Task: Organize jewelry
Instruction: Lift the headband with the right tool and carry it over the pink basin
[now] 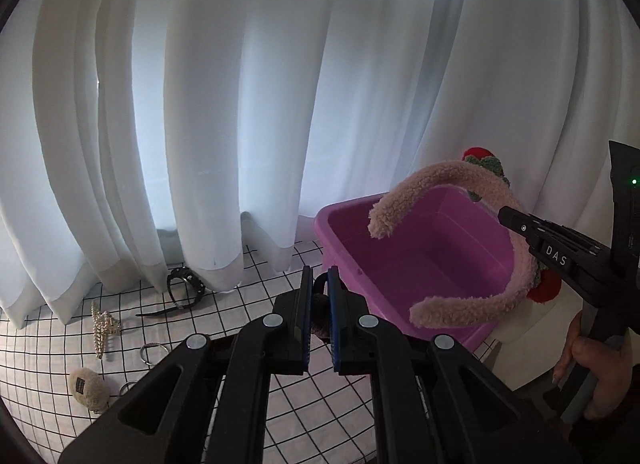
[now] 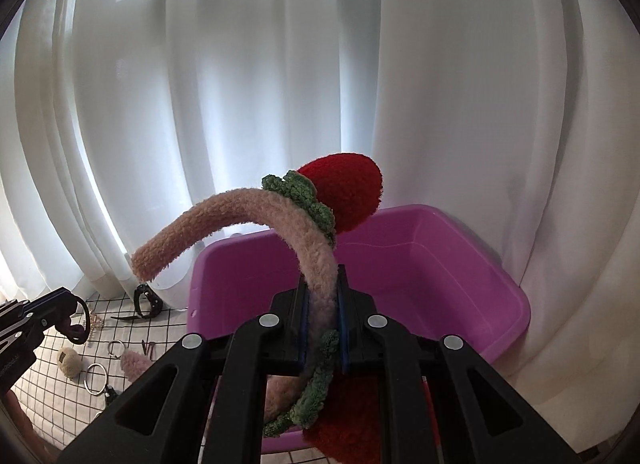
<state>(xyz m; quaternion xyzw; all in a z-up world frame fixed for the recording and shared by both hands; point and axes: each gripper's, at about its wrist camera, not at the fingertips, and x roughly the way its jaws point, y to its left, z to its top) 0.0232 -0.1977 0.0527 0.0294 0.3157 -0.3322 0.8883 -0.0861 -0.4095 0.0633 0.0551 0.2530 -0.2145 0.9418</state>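
Purple plastic, a rectangular tub (image 2: 496,304) stands on a desk (image 1: 256,304) covered in white cloth with a black grid, its far side against white curtains (image 1: 240,103). Nothing shows inside the tub.

Above the tub, the right gripper (image 2: 323,314) has its jaws clamped on a fuzzy pink headband (image 2: 240,209) trimmed with red pompoms and green crochet leaves. One end of the headband curves out over the tub's left rim; the band hangs in the air, clear of the tub.

Just left of the tub's near corner, the left gripper (image 1: 319,304) has its jaws closed narrowly on a small dark looped hair tie (image 2: 78,326).

Further left of the tub, lying on the desk: a black studded strap (image 1: 184,290) by the curtain hem, a pearl claw clip (image 1: 102,330), metal rings (image 2: 96,379), and a beige fuzzy pouch (image 1: 88,386). A hand (image 1: 592,376) grips the right gripper's handle to the right of the tub.
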